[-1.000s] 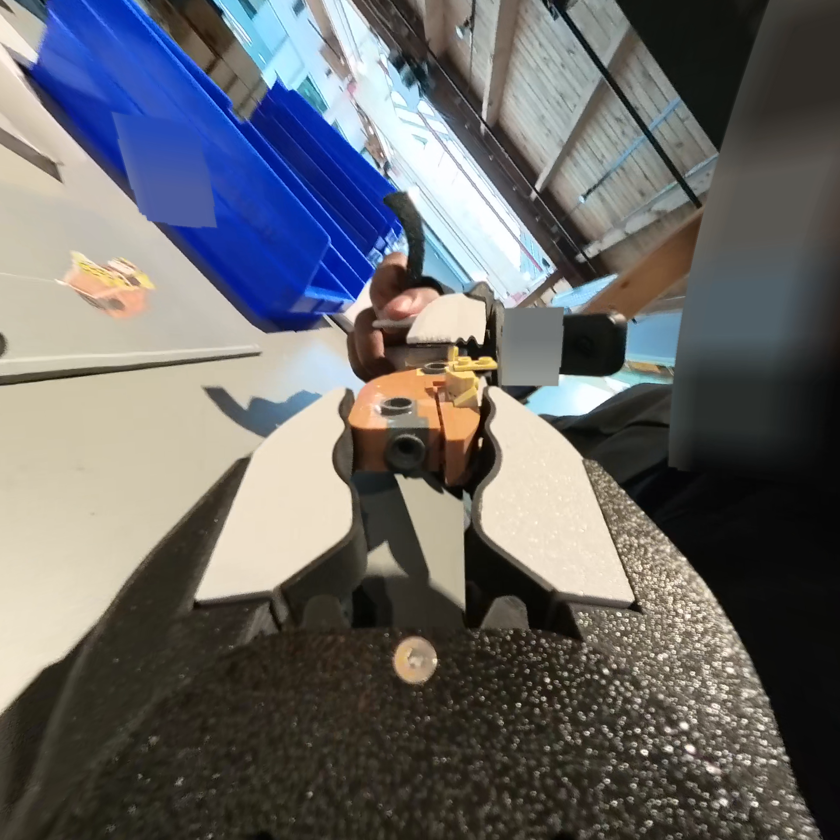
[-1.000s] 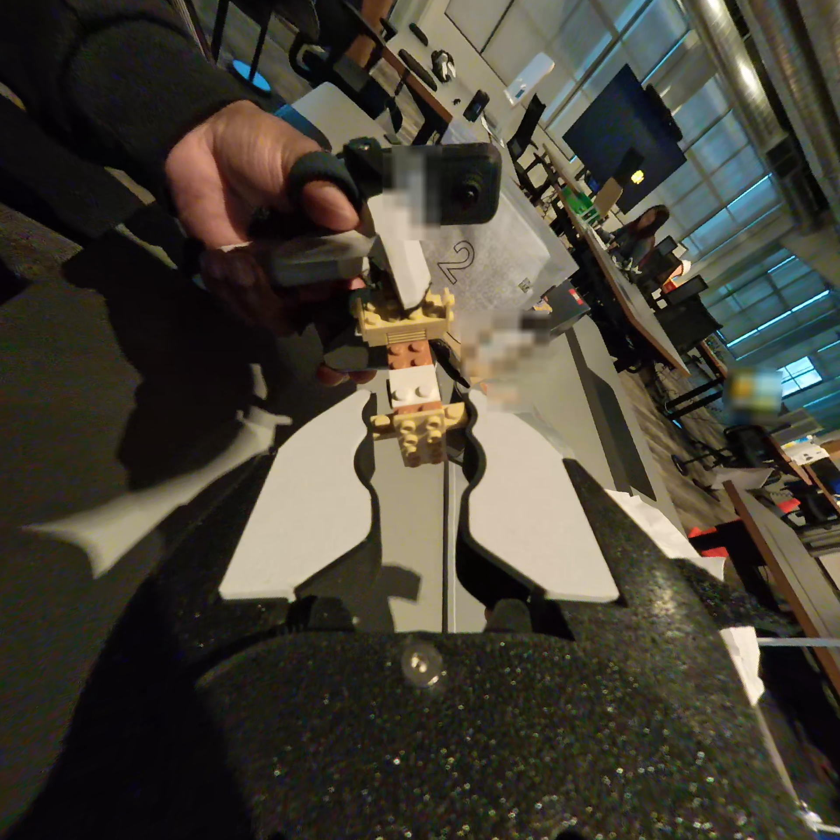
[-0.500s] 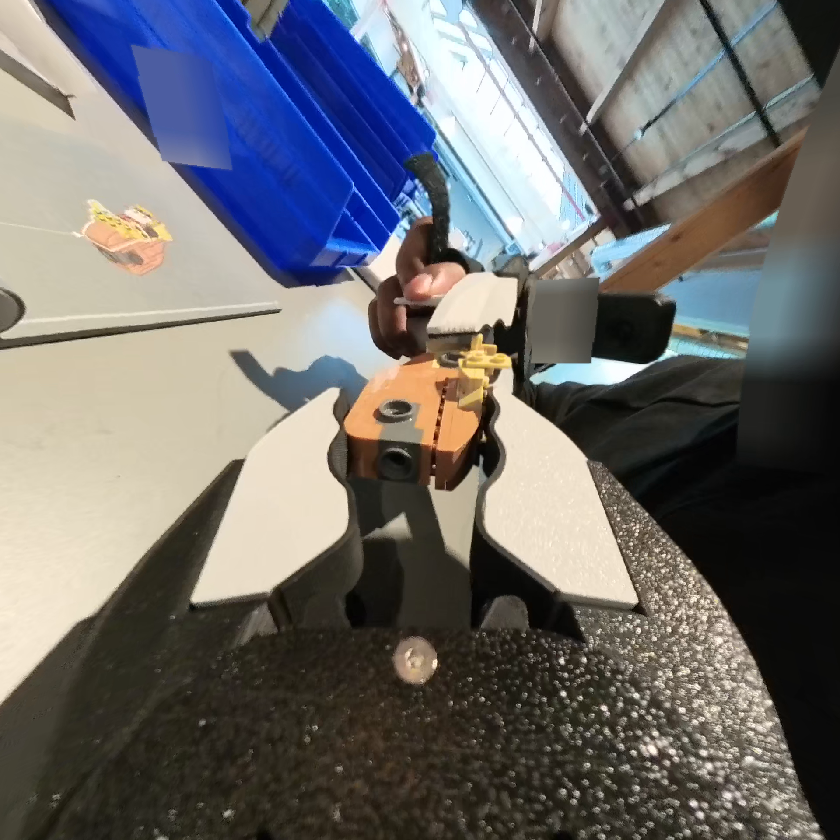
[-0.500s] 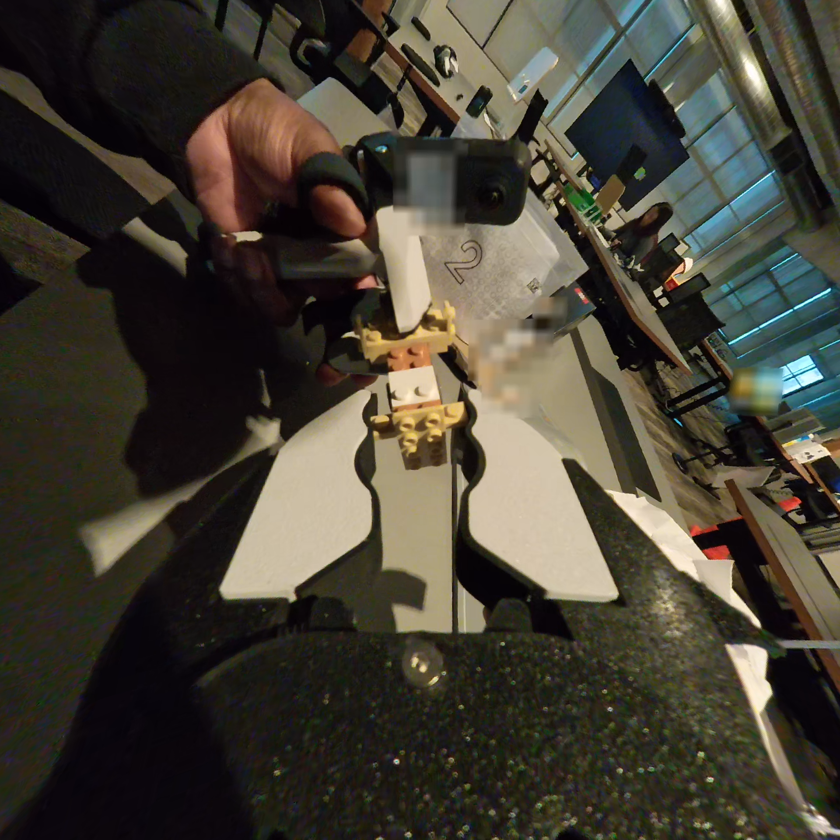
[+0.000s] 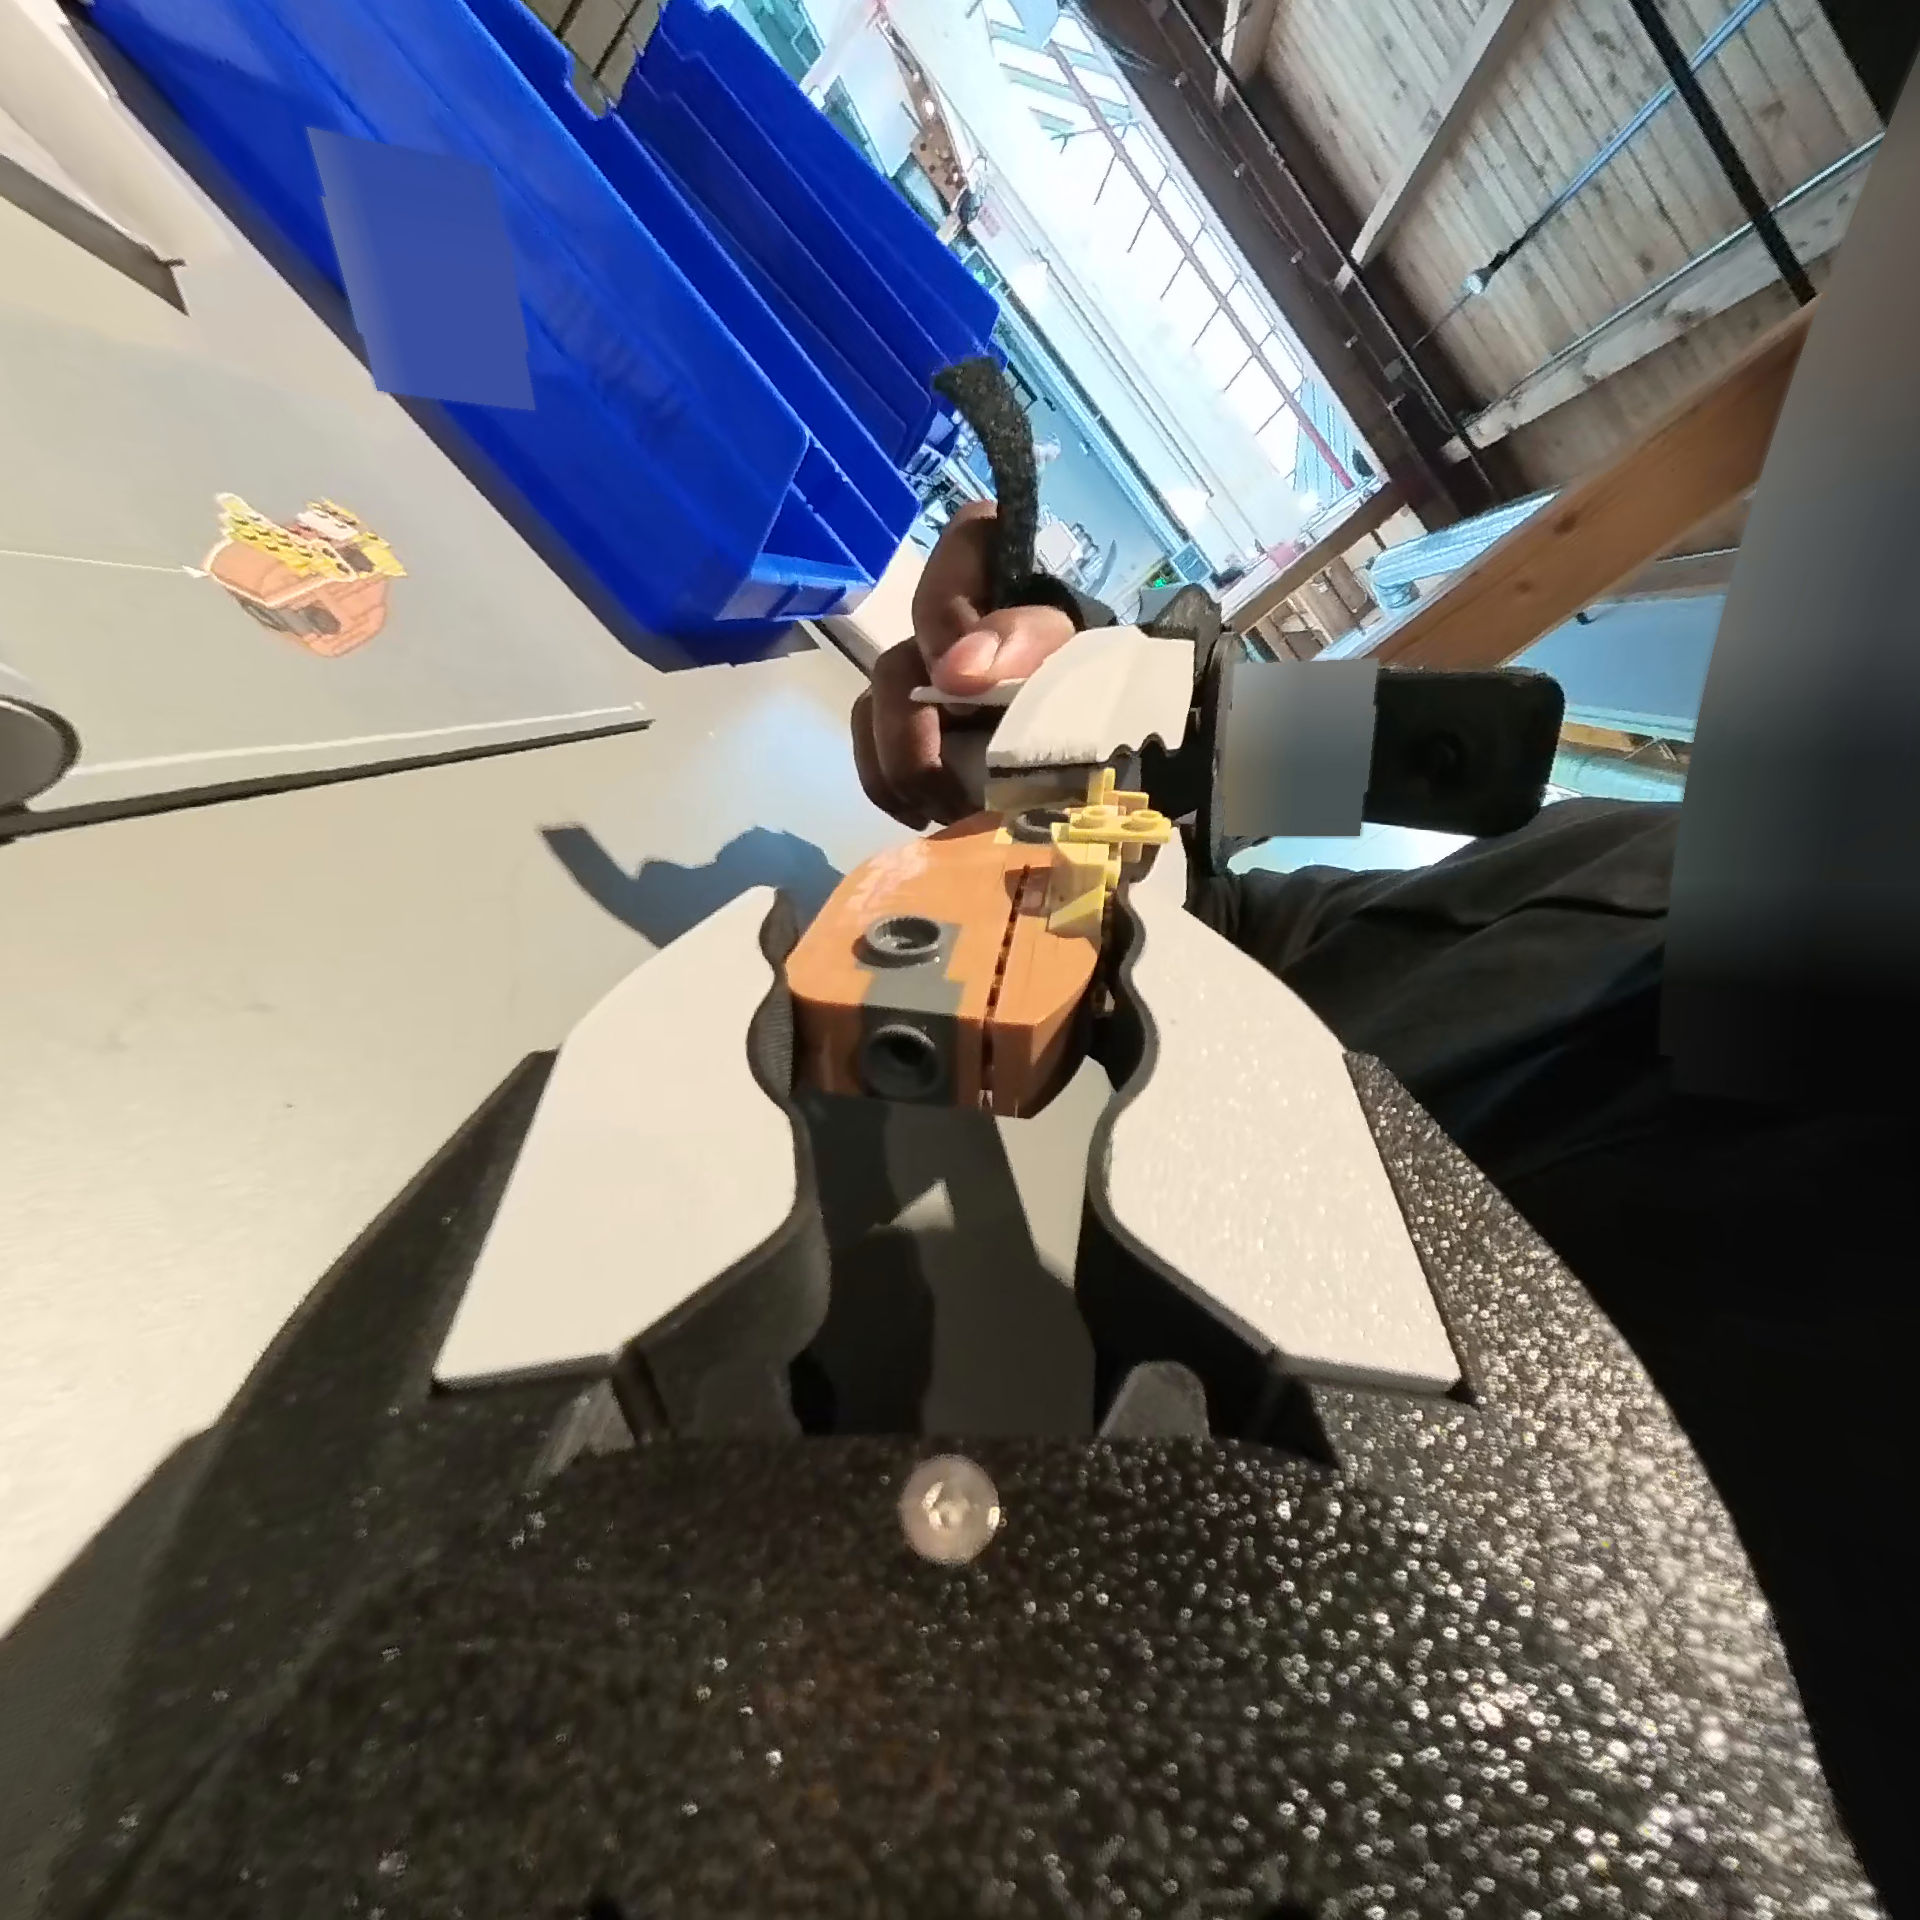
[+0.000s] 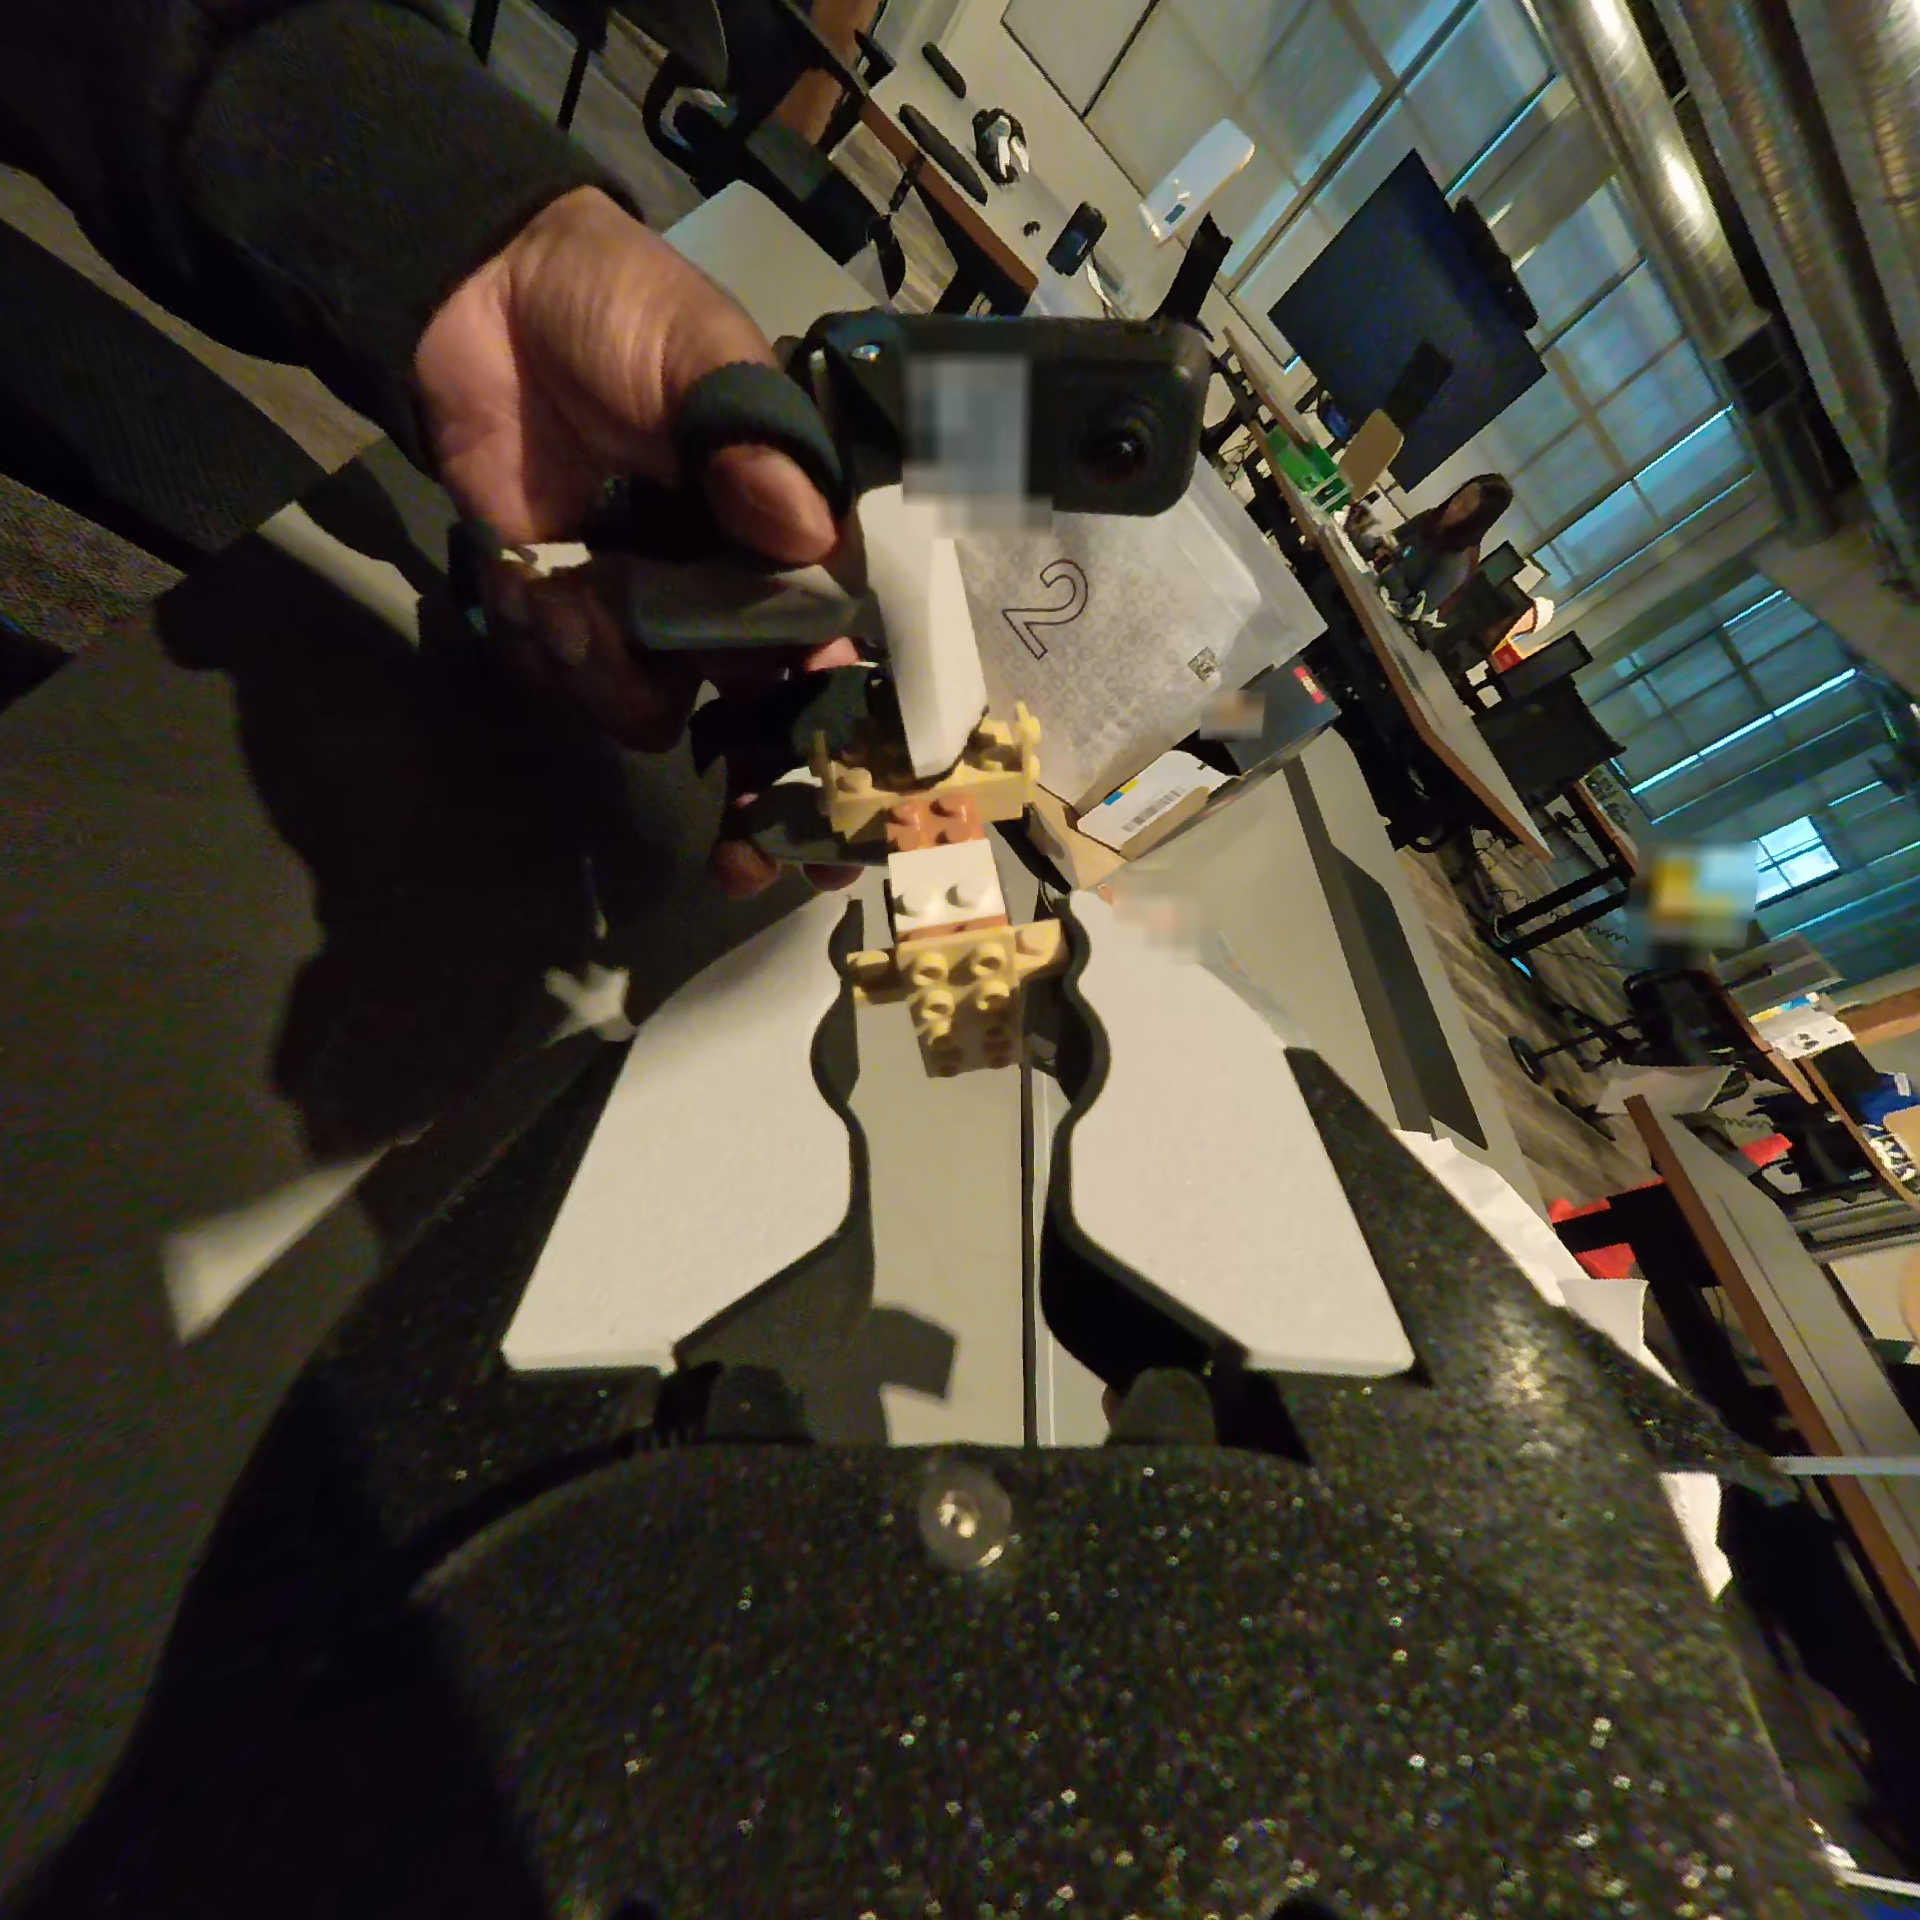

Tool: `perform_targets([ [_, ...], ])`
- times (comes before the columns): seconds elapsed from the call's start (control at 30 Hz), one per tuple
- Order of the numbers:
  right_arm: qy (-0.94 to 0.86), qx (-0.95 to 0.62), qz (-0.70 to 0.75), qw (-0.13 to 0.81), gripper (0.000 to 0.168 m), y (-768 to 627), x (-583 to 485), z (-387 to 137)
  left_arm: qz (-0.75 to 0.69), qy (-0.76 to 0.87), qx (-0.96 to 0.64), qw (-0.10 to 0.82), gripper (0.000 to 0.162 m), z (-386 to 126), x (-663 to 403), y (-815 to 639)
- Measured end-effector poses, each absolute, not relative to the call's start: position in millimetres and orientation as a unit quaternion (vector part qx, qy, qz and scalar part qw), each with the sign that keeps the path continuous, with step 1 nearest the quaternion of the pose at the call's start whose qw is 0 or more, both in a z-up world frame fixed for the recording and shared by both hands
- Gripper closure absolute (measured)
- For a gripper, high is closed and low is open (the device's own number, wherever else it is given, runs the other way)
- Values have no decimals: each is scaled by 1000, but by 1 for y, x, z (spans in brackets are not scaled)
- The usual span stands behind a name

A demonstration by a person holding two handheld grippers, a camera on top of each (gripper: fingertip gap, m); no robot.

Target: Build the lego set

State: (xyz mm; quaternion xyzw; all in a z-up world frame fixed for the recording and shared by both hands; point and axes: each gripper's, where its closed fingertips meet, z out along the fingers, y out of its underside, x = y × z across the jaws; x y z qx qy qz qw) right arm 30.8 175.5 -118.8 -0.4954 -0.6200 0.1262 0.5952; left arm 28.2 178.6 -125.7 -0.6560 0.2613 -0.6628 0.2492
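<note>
Hand-held gripper, left (image 5: 940,997): mine, clenched on the brown end of the lego model (image 5: 935,997), both fingers pressed to its sides, lifted clear of the tabletop (image 5: 260,987).
Hand-held gripper, right (image 6: 961,997): mine, grasping the tan end of the same model (image 6: 961,997); in the left wrist view it (image 5: 1081,758) shows at the far end, one grey finger lying over the yellow pieces.
Where the model is: in the air between my two grippers, held from both ends, not resting on anything.
Build of the model: brown rounded body with dark grey round sockets near me in the left view; tan, white and reddish bricks in a row in the right view.
My hands: one (image 5: 935,707) wraps the far gripper in the left view; the other (image 6: 582,416) in the right view.
Surroundings: blue bins (image 5: 644,343) far left on the tabletop; a printed page showing the model (image 5: 301,582) to the left.
Step in hand: I judge I am pressing the yellow and tan end section onto the brown body.
Next move: squeeze the two ends straight toward each other, keeping them in line, until the studs seat; whether they are already seated I cannot tell.
</note>
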Motion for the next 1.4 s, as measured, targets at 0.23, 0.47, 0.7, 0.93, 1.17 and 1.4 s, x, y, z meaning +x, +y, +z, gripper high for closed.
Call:
perform_targets([
  [0.23, -625, -474, 102, 611, 134, 171, 29, -117, -644, 297, -644, 287, 106, -123, 26, 176],
  [0.47, -632, -453, 83, 623, 134, 166, 26, -112, -628, 328, -632, 315, 106, -118, 24, 171],
  [0.7, -635, -440, 82, 629, 135, 160, 24, -107, -629, 339, -622, 321, 107, -114, 23, 166],
  [0.93, -639, -424, 79, 637, 135, 154, 22, -103, -632, 349, -617, 315, 107, -111, 22, 160],
  [1.17, -644, -412, 73, 641, 135, 150, 21, -102, -623, 363, -616, 316, 107, -110, 21, 156],
  [1.4, -645, -401, 81, 645, 135, 145, 20, -99, -629, 370, -609, 311, 107, -109, 21, 151],
])
